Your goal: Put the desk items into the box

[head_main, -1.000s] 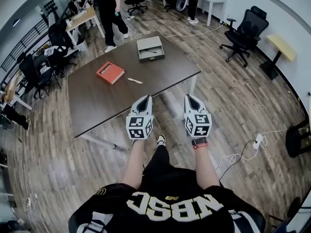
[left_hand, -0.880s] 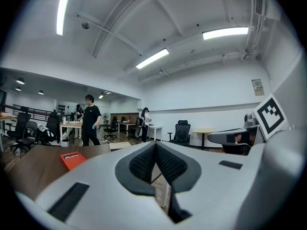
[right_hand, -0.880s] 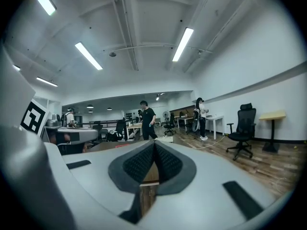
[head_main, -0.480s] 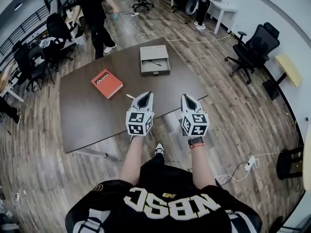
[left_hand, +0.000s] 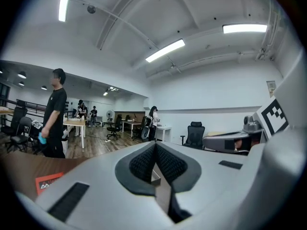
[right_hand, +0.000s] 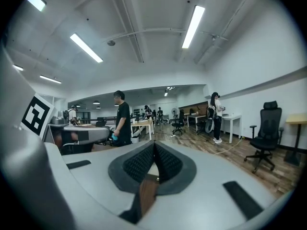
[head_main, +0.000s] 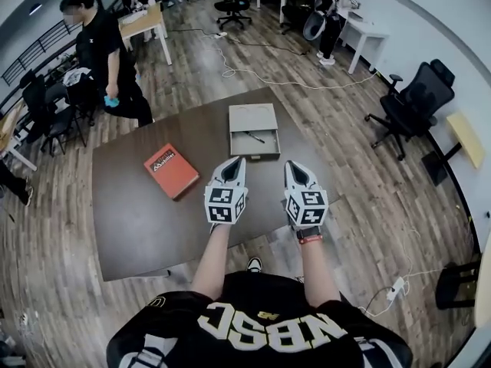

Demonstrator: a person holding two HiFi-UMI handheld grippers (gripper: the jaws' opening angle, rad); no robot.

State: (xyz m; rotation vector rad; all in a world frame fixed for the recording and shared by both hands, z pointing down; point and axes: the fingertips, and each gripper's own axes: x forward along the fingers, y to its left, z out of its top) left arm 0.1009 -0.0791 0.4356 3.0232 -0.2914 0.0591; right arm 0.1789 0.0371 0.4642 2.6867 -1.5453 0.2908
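An open grey box [head_main: 254,119] stands on the far side of the brown table [head_main: 138,221], with a dark pen [head_main: 255,137] lying in it. An orange book [head_main: 171,170] lies flat to the left of the box and also shows in the left gripper view as the orange book [left_hand: 49,183]. My left gripper [head_main: 232,162] hovers over the table's near part, between book and box, shut and empty. My right gripper [head_main: 293,165] hangs level with it, just right of the box's near corner, also shut with nothing held. Their pads meet at the left gripper [left_hand: 156,145] and the right gripper [right_hand: 154,145].
A person in black [head_main: 107,60] stands by the table's far left corner. A black office chair [head_main: 410,102] is off to the right, more chairs [head_main: 46,113] to the left. Cables [head_main: 261,75] run over the wood floor behind the table. A power strip [head_main: 395,288] lies at my right.
I have come closer to the table, so both grippers now hang over its near part. The person in black has walked from the far side round to the left.
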